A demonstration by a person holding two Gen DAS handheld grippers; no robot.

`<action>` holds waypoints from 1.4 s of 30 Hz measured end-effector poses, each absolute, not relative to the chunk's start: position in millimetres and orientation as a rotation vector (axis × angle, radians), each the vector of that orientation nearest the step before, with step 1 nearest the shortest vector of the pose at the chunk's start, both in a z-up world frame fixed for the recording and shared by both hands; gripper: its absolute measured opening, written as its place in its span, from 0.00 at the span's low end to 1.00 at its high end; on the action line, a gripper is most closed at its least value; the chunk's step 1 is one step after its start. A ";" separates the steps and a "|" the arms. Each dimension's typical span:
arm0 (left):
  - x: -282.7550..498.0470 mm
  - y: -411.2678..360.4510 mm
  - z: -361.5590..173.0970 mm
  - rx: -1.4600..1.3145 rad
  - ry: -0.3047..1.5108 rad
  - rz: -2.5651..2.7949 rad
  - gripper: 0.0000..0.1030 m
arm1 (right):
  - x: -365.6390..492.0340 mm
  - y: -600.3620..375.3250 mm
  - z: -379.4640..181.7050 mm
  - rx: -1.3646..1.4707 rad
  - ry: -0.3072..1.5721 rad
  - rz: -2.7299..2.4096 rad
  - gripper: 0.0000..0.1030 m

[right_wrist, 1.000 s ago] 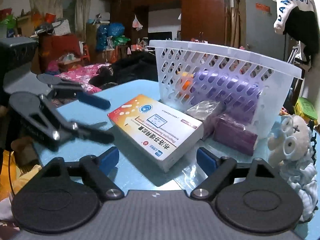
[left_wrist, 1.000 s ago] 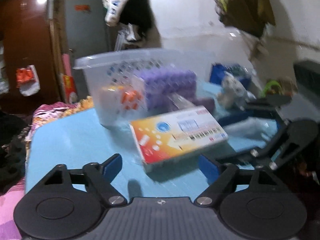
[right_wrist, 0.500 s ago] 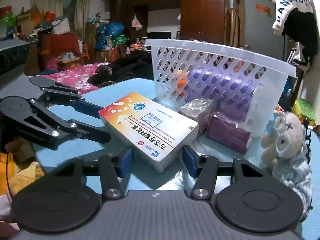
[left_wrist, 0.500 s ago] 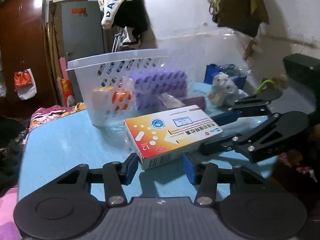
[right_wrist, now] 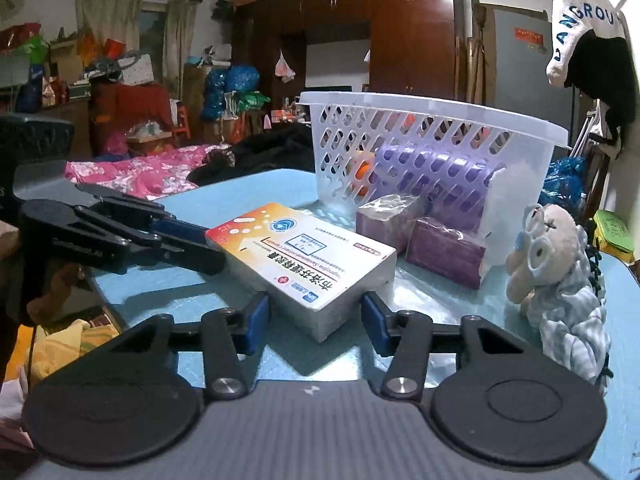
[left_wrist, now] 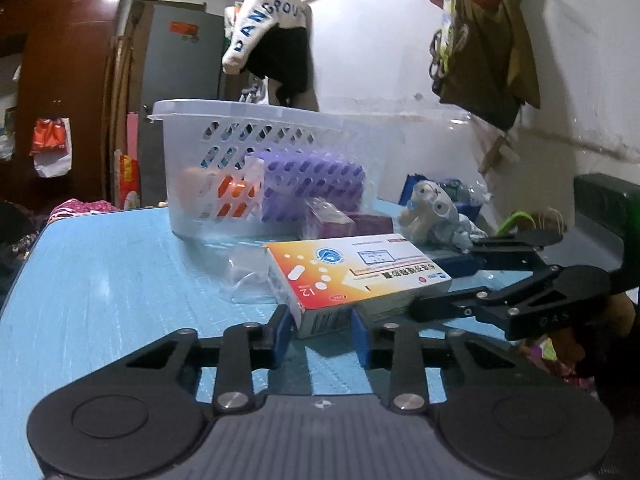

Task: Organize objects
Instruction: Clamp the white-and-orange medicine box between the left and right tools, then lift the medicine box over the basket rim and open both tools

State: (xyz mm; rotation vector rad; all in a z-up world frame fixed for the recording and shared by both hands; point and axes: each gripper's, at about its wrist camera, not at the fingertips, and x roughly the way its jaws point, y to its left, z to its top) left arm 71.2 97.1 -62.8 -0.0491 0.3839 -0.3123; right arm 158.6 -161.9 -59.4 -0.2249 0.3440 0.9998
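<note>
An orange and white medicine box [left_wrist: 356,276] lies on the blue table [left_wrist: 100,280]; it also shows in the right wrist view [right_wrist: 304,256]. My left gripper [left_wrist: 322,334] is shut on its near short end. My right gripper [right_wrist: 314,316] is shut on the opposite end. Each gripper shows in the other's view, holding the box from facing sides. Behind the box stands a white perforated basket [left_wrist: 256,168] holding a purple pack and an orange item.
Two purple wrapped packs [right_wrist: 444,246] lie between the box and the basket [right_wrist: 420,140]. A plush toy in blue stripes [right_wrist: 560,280] sits at the right. Crumpled clear plastic [left_wrist: 248,280] lies left of the box. The table edge is close on the left.
Both grippers have closed in from open onto the ends of the medicine box. The left gripper has moved nearer to the box.
</note>
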 end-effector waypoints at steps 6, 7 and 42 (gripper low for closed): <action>65.9 83.8 -64.7 0.002 0.363 -0.270 0.33 | 156.8 -166.6 -57.6 -0.212 0.321 0.995 0.49; 65.3 83.4 -65.3 0.003 0.360 -0.268 0.33 | 155.6 -167.8 -57.8 -0.209 0.317 0.995 0.49; 58.9 48.7 37.9 0.129 0.074 -0.216 0.33 | 169.9 -175.0 44.0 -0.258 0.047 0.910 0.45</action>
